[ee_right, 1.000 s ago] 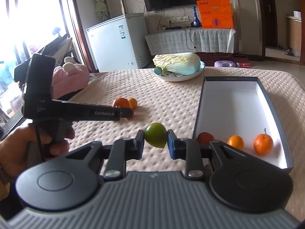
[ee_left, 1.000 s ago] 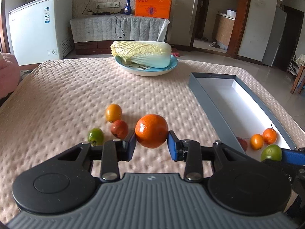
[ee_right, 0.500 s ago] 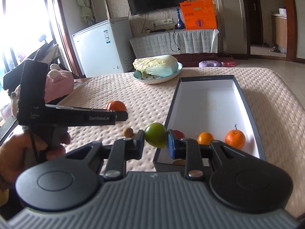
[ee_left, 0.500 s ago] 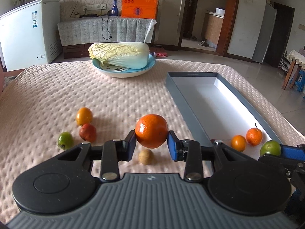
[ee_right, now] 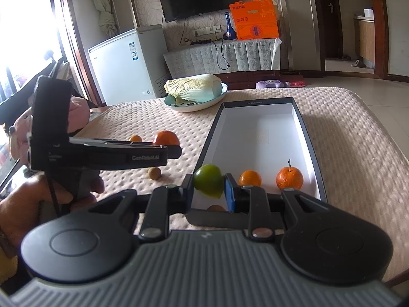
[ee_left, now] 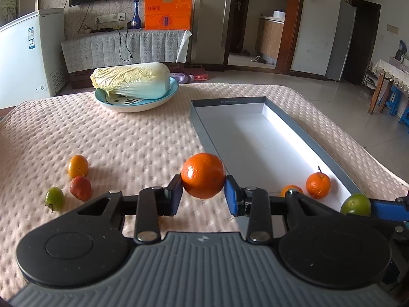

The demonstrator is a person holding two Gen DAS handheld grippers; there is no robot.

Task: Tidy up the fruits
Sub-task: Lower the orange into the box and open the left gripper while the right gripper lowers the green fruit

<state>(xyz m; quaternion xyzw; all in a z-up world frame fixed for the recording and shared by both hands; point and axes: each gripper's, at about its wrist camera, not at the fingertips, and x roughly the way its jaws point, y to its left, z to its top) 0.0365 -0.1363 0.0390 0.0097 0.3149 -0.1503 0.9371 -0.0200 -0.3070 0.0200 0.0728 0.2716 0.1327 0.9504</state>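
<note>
Over the box edge: left gripper (ee_left: 203,194) clamps big orange (ee_left: 203,175)
Right gripper (ee_right: 208,190): pinching green fruit (ee_right: 208,183) above box (ee_right: 310,138)

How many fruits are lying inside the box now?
3: a stemmed orange near the box's right wall, a smaller orange beside it, and one fruit mostly hidden behind the right tool. More may be hidden.
</note>
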